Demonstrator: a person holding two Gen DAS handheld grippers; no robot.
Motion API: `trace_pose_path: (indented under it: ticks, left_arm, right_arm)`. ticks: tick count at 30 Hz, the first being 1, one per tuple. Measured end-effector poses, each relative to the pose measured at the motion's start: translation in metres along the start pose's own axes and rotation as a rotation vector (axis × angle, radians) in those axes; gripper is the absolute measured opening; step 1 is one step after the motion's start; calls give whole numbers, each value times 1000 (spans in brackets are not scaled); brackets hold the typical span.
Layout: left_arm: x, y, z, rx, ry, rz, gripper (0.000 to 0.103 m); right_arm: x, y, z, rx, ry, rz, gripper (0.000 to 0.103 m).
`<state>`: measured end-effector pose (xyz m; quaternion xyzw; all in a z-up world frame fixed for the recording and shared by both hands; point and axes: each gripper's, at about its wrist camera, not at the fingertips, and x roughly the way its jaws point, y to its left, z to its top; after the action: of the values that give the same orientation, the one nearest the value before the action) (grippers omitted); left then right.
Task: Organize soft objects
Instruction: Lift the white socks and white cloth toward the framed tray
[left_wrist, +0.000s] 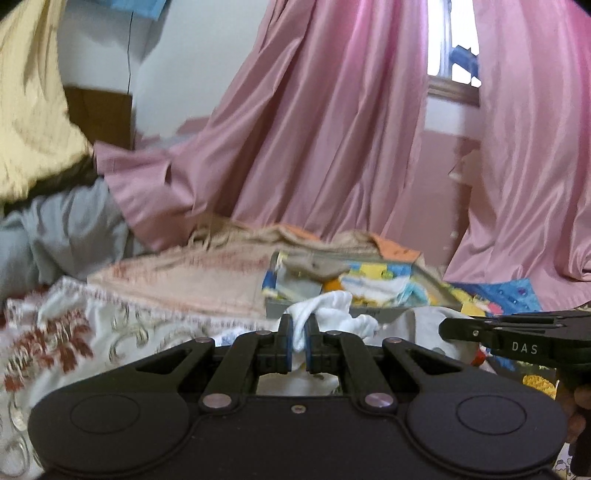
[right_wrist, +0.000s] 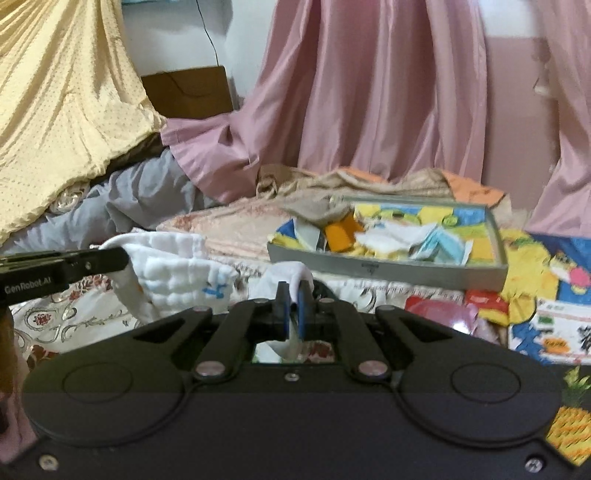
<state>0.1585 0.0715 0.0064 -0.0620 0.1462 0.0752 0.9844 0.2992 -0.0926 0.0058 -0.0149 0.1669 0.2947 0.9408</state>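
Left wrist view: both tongs, left and right, pinch the white cloth tight; box lies at one o'clock, right nearer.

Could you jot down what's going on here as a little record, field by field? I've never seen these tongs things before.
setting: bed strewn with fabrics, pink curtains behind
left tongs: shut on white cloth
right tongs: shut on the same white cloth
cloth: quilted, blue marks, raised between both tongs
grey tray: holds folded cloths, just beyond the tongs
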Motion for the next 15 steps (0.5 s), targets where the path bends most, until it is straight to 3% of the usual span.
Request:
trace_pose_path:
  ticks: [7, 15]
  left_arm:
    - [-18, -13, 28, 36, -75, -16, 6]
    - [0, -41, 82, 82, -124, -39, 6]
  right_arm:
    - [-24, -6, 26, -54, -66, 22, 0]
    - [-17, -35, 75, -74, -133, 84, 0]
